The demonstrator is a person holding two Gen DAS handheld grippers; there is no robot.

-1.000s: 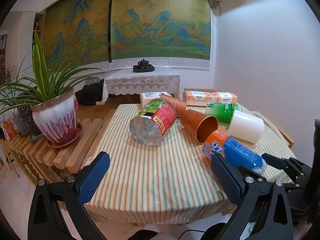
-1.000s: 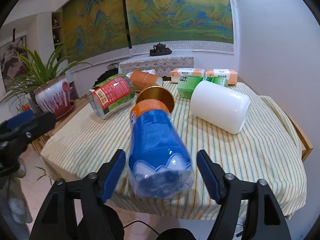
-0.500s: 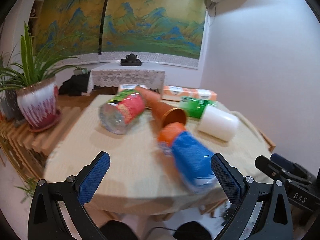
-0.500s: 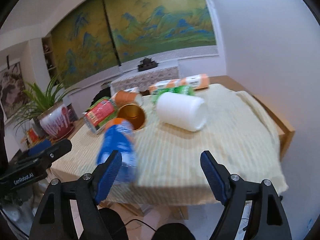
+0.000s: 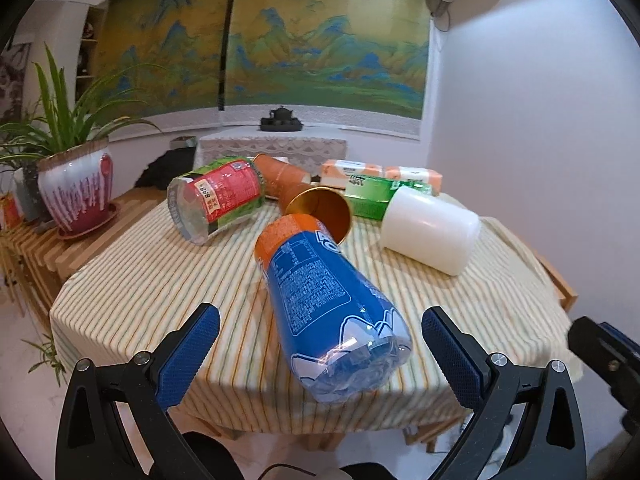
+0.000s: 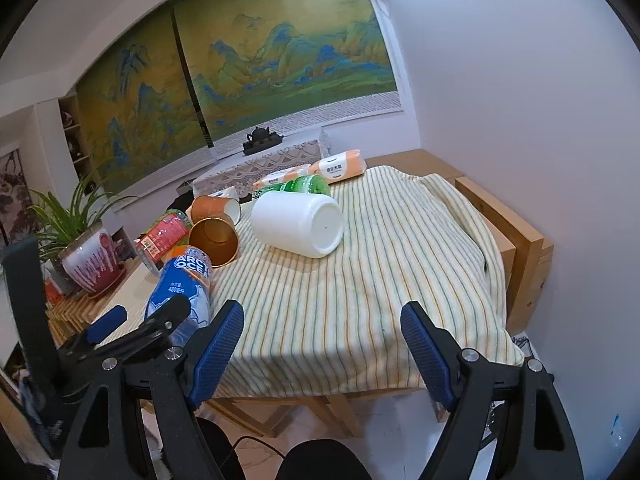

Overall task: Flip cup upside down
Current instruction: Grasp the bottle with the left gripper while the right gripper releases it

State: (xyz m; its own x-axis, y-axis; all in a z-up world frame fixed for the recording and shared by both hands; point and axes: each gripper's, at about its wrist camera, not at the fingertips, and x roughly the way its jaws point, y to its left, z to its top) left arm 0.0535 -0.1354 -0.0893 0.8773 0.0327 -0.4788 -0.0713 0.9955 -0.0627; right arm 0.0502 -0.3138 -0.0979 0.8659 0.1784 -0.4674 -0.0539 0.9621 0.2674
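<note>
A blue and orange cup (image 5: 326, 308) lies on its side at the table's near edge, its base toward me. My left gripper (image 5: 320, 354) is open with the cup's base between its fingers, not touching. In the right wrist view the same blue cup (image 6: 182, 292) lies at the left, and my right gripper (image 6: 322, 346) is open over bare striped cloth to the cup's right. Other cups lie on their sides: a gold-lined orange cup (image 5: 320, 210), a white cup (image 5: 430, 230), a red and green cup (image 5: 218, 200) and an orange paper cup (image 5: 280, 174).
The table (image 5: 140, 272) has a striped cloth. Tissue packs (image 5: 380, 172) and a green pack (image 5: 368, 194) lie at the back. A potted plant (image 5: 76, 188) stands on a slatted bench to the left. A wooden table corner (image 6: 516, 236) shows at the right by the white wall.
My left gripper has swung right and closer, so the blue cup now lies between its fingers. My right gripper has moved right, away from the blue cup, over bare cloth.
</note>
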